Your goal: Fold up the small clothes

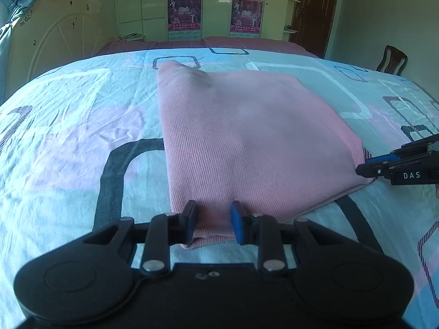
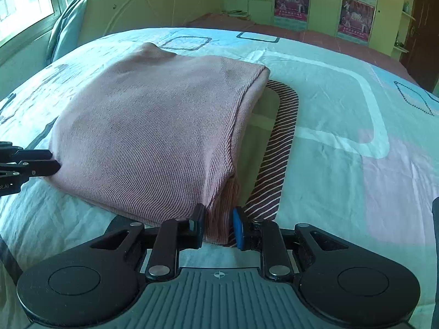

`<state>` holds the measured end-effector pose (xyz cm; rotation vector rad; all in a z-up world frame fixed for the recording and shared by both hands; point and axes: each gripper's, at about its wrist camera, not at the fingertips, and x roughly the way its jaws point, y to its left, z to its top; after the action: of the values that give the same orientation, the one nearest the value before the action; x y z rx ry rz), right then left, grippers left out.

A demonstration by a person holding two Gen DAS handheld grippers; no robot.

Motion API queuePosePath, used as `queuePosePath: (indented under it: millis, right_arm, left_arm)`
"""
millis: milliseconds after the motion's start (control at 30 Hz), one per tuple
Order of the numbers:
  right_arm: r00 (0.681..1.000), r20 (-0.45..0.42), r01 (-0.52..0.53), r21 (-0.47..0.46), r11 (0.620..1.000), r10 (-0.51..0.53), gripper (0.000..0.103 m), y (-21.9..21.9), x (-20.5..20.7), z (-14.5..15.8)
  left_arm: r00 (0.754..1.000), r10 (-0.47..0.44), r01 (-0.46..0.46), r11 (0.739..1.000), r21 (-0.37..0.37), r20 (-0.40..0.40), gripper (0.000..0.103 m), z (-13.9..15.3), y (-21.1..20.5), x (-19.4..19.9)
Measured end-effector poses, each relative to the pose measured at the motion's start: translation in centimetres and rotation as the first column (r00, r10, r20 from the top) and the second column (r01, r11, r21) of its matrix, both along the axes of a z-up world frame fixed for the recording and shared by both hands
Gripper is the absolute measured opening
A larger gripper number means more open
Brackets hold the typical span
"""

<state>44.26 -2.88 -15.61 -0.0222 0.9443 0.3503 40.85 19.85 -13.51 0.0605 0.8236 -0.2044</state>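
A pink ribbed knit garment lies folded on the bed; it also shows in the right wrist view. My left gripper has its two fingers around the garment's near left corner, cloth between the pads. My right gripper has its fingers around the near right corner, cloth between the pads. Each gripper shows in the other view, the right one at the right edge and the left one at the left edge, both pinched on the garment's near edge.
The bed sheet is pale blue with pink and dark rounded squares. A white headboard stands at the left. Wardrobes with posters and a dark door are behind. A chair stands at the far right.
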Motion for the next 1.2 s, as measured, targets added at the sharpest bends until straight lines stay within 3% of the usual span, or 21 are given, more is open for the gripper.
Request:
queuePosePath:
  millis: [167,200,233,267,300,333,367,400,433,700,833,967,1200]
  right_arm:
    - [1.000,-0.003,0.023,0.060,0.998,-0.023,0.021,-0.8,-1.0,1.2]
    - [0.999,0.000,0.033,0.081,0.996,-0.033,0.021,-1.1,-1.5,1.6]
    - [0.999,0.007,0.040,0.096,0.995,-0.041,0.022,-1.4,-2.1,1.8]
    - [0.998,0.025,0.048,0.098,0.994,-0.050,0.022,-1.6,-2.8,2.0]
    - [0.997,0.039,0.061,0.095,0.994,-0.065,0.022,-1.7,-3.5,2.1]
    - [0.995,0.049,0.083,0.097,0.992,-0.088,0.036,-2.0,-4.1,2.1]
    - [0.991,0.063,0.109,0.099,0.989,-0.116,0.084,-2.3,-5.0,2.3]
    - [0.986,0.101,0.125,0.103,0.987,-0.135,0.099,-2.6,-6.1,2.5]
    - [0.980,0.139,0.131,0.098,0.987,-0.144,0.103,-2.9,-7.3,2.8]
    - [0.958,0.185,0.196,0.126,0.972,-0.217,0.103,-5.4,-17.0,6.6]
    - [0.957,0.160,0.223,0.124,0.967,-0.242,0.103,-5.9,-21.8,9.3]
    - [0.941,0.213,0.231,0.157,0.960,-0.261,0.103,-6.1,-26.9,12.3]
    - [0.927,0.295,0.200,0.130,0.971,-0.230,0.103,-5.3,-33.1,15.7]
  left_arm:
    - [0.999,0.041,-0.041,0.999,-0.008,0.006,0.025,0.4,0.0,-0.7]
    - [0.998,0.054,-0.054,0.998,-0.014,0.013,0.031,0.7,-0.1,-1.0]
    - [0.997,0.074,-0.073,0.997,-0.023,0.026,0.039,0.9,-0.3,-1.5]
    - [0.994,0.101,-0.099,0.995,-0.031,0.048,0.077,1.0,-0.5,-2.0]
    - [0.985,0.142,-0.140,0.990,-0.029,0.093,0.098,1.2,-0.9,-3.0]
    - [0.975,0.159,-0.158,0.987,-0.023,0.154,0.102,1.3,-1.4,-4.0]
    - [0.975,0.145,-0.144,0.989,-0.019,0.167,0.102,1.2,-1.9,-4.6]
    - [0.977,0.137,-0.134,0.990,-0.029,0.165,0.103,1.1,-2.4,-5.3]
    - [0.975,0.147,-0.142,0.989,-0.036,0.167,0.102,1.1,-2.9,-6.1]
    - [0.952,0.112,-0.110,0.994,-0.022,0.285,0.103,5.6,-7.2,-15.2]
    - [0.957,0.083,-0.086,0.996,-0.001,0.276,0.103,7.8,-9.0,-19.4]
    - [0.952,0.086,-0.085,0.996,-0.015,0.294,0.103,9.6,-9.9,-23.6]
    - [0.942,0.121,-0.105,0.992,-0.068,0.313,0.102,12.1,-10.3,-29.1]
